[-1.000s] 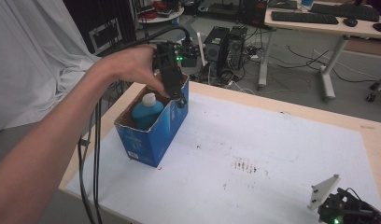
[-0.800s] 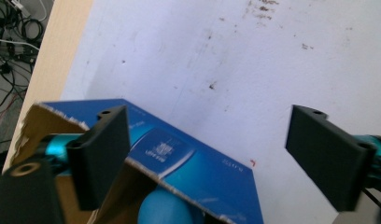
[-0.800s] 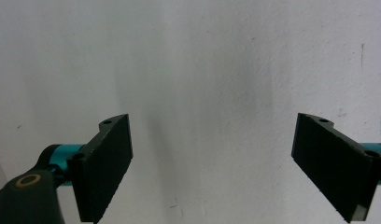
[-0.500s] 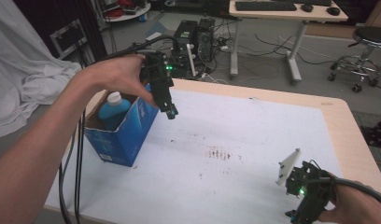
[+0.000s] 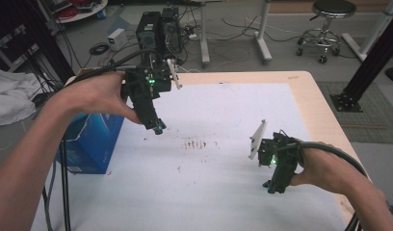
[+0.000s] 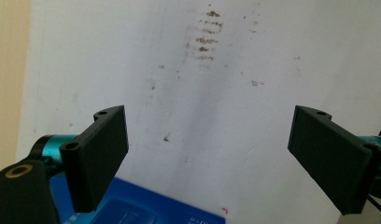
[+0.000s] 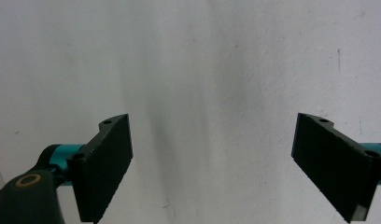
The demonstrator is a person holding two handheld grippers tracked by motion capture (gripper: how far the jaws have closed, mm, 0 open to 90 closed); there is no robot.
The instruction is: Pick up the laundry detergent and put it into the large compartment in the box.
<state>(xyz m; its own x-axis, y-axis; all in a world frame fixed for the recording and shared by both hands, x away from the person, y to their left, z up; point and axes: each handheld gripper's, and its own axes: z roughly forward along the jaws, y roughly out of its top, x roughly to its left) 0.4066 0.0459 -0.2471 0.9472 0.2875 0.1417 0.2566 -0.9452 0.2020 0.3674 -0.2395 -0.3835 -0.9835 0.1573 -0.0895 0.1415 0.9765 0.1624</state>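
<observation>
The left tool (image 5: 158, 129) hangs over the white sheet (image 5: 223, 173) on the bench (image 5: 320, 101), just to the 3 o'clock side of the blue box (image 5: 91, 142), which stands at the bench's 9 o'clock edge. Its jaws have just been opening and now stand spread wide; the left gripper view looks between them at bare, smudged sheet and a corner of the blue box (image 6: 146, 212) at 6 o'clock — nothing lies between the pads. Judging from that, the drop into the box looks done and this is the withdrawal step, with the left hand (image 5: 96, 94) carrying an empty tool away from the box. From here the top of the box is hidden by the forearm, so what sits inside cannot be told. The right tool (image 5: 274, 187) waits low at about 4 o'clock on the sheet, jaws equally wide and holding nothing, as the right gripper view shows plain white between them. No other loose item lies on the sheet, only a cluster of brown marks (image 5: 194, 143) near the centre. The next move probably calls for bringing the left tool to rest at 7 o'clock — or reaching for a fresh item, if one is brought in.
</observation>
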